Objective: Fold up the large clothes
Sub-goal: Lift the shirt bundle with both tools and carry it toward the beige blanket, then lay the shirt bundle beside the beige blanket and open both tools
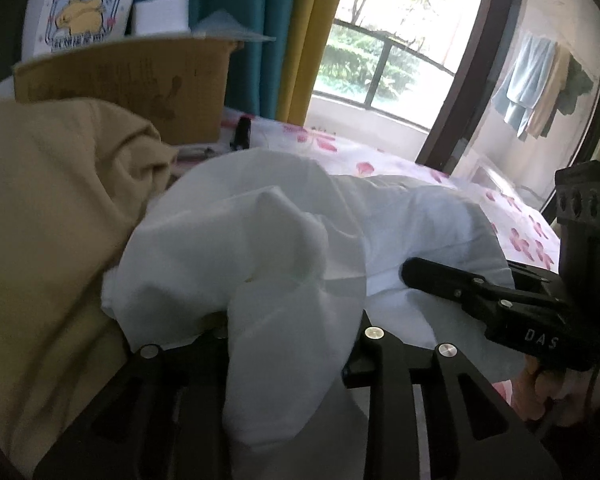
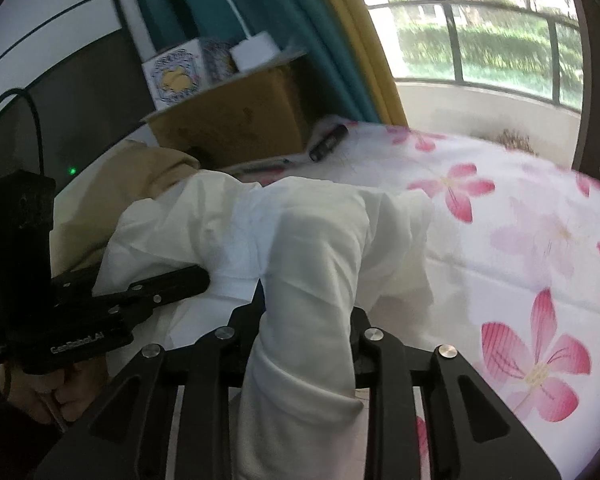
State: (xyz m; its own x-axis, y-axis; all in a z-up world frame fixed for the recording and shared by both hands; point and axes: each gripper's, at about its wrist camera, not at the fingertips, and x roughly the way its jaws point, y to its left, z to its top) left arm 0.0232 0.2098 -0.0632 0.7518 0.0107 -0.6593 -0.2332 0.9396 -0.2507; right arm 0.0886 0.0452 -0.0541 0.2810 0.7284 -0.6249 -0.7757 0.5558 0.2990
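White letters "DAS" stood on the black body of the right gripper (image 1: pixel 410 270), seen from the left wrist view, off to the right of the left gripper's own fingers. In the right wrist view the left gripper (image 2: pixel 202 278) carried the raised lettering "GenRobot.AI" on its black body, to the left of the right gripper's fingers. A white card (image 1: pixel 86 16) with a yellow cartoon figure stood on the cardboard box (image 1: pixel 140 80), far ahead and left of the left gripper; it bore Chinese characters too blurred to read. Faint print on the box's front could not be read either.
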